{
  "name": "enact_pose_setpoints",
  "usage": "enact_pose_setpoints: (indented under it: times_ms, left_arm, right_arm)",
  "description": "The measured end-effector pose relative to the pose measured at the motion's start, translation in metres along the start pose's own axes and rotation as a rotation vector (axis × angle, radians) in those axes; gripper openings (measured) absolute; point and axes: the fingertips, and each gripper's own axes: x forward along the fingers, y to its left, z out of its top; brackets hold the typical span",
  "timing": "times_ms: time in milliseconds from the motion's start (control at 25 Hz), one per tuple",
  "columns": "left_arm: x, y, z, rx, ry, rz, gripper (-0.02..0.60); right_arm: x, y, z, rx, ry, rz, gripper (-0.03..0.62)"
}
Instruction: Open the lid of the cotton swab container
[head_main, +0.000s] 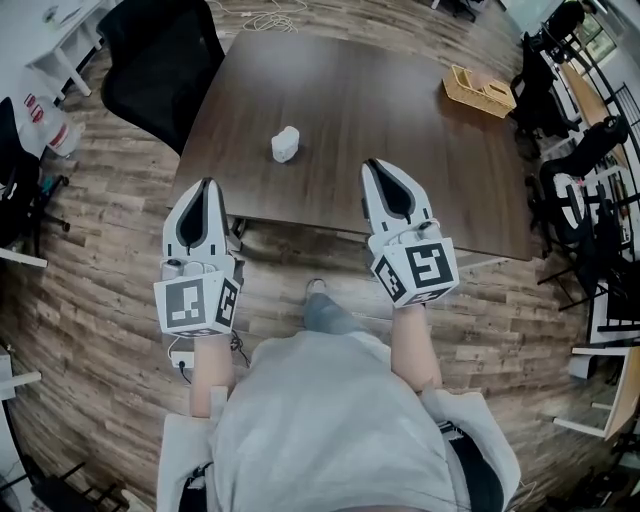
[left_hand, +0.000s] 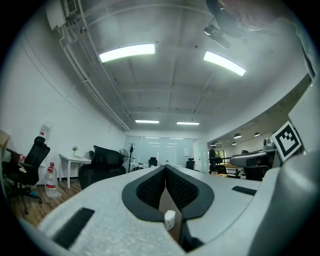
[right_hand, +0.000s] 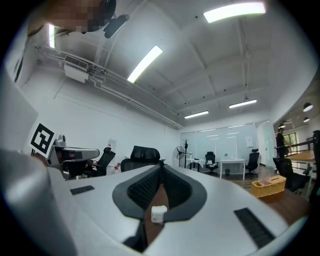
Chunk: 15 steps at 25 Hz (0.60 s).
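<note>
Approach, by my judgement: jaws pressed together and empty, the left gripper (head_main: 207, 186) and right gripper (head_main: 373, 166) hover short of the small white plastic cotton swab container (head_main: 285, 144), which they must next reach and grip.

The left claw (head_main: 207, 186) and the right claw (head_main: 377, 166) are pointing forward side by side, roughly level, each gripping nothing with its jaws pressed together.
</note>
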Motion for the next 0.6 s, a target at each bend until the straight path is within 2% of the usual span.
enact_pose_setpoints:
  times_ms: [600]
  left_arm:
    - [0.103,-0.002,-0.013,0.03,0.021,0.053,0.009]
  right_arm:
    - [0.096,-0.066,-0.006,-0.002,-0.001,0.108,0.026]
